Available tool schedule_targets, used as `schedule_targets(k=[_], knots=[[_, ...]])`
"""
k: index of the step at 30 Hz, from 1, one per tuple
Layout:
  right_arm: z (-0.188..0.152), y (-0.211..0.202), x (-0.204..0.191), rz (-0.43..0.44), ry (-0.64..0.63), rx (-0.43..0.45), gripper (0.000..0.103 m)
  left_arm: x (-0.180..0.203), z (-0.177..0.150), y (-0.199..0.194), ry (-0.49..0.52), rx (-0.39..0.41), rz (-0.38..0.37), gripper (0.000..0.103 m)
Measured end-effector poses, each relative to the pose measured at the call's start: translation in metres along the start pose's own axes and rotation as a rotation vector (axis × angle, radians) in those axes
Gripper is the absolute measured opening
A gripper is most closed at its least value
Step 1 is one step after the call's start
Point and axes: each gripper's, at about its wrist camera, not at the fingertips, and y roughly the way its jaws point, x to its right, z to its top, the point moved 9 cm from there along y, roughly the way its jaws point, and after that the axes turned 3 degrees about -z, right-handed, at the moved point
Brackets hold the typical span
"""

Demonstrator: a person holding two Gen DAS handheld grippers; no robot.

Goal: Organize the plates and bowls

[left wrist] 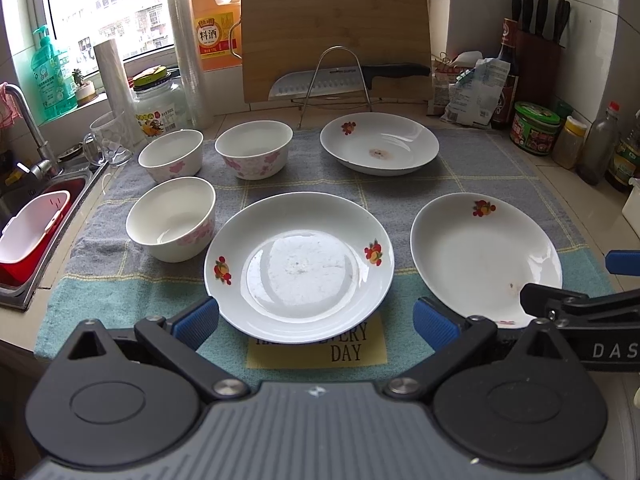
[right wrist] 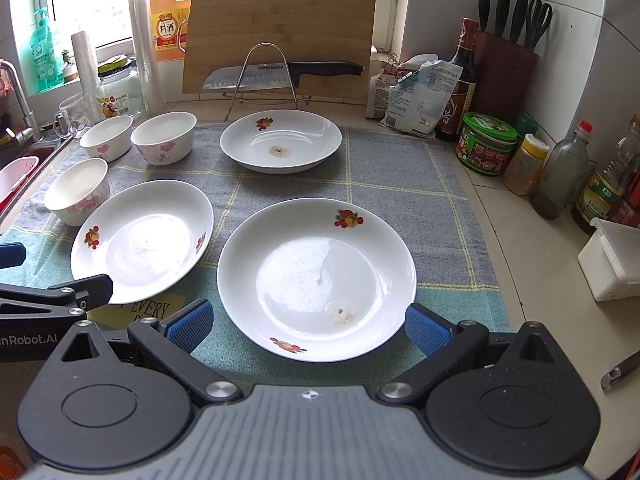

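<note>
Now both blue-padded grippers, left gripper (left wrist: 316, 322) and right gripper (right wrist: 306, 324), gape wide, holding nothing. Best to pinch the white fruit-patterned porcelain plate (right wrist: 316, 276) by its near rim and lift it level.

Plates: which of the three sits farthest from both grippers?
The back plate, in front of the cutting board, with a brownish stain at its centre. The other two lie in the front row, one before each open gripper.

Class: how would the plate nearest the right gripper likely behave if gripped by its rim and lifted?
The plate looks like glazed ceramic, so probably rigid, slippery and breakable. Wide and shallow, it may tilt if held by one edge.
</note>
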Motion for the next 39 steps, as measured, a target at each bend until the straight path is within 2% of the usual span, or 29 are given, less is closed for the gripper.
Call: schedule_targets(k=[14,20,24,29,34,39], knots=[[-0.006,-0.005,0.005,0.055,-0.051,0.064,0.103,0.002,0.004,-0.004,0.0,0.049,-0.043,0.102],[-0.022,0.005,0.019,0.062,-0.062,0.045,0.103,0.009,0.003,-0.006,-0.01,0.058,-0.14,0.102],[-0.035,0.016,0.027,0.068,-0.069,0.023,0.103,0.018,0.001,-0.005,0.008,0.035,-0.169,0.102],[-0.051,0.032,0.03,0.088,-0.068,-0.005,0.103,0.018,-0.007,0.011,-0.025,-0.046,-0.205,0.102],[-0.058,0.049,0.033,0.102,-0.062,-0.024,0.103,0.019,-0.002,0.017,0.015,-0.025,-0.193,0.102],[-0.059,0.063,0.032,0.106,-0.072,-0.038,0.103,0.022,0.007,0.029,0.052,-0.025,-0.224,0.102]])
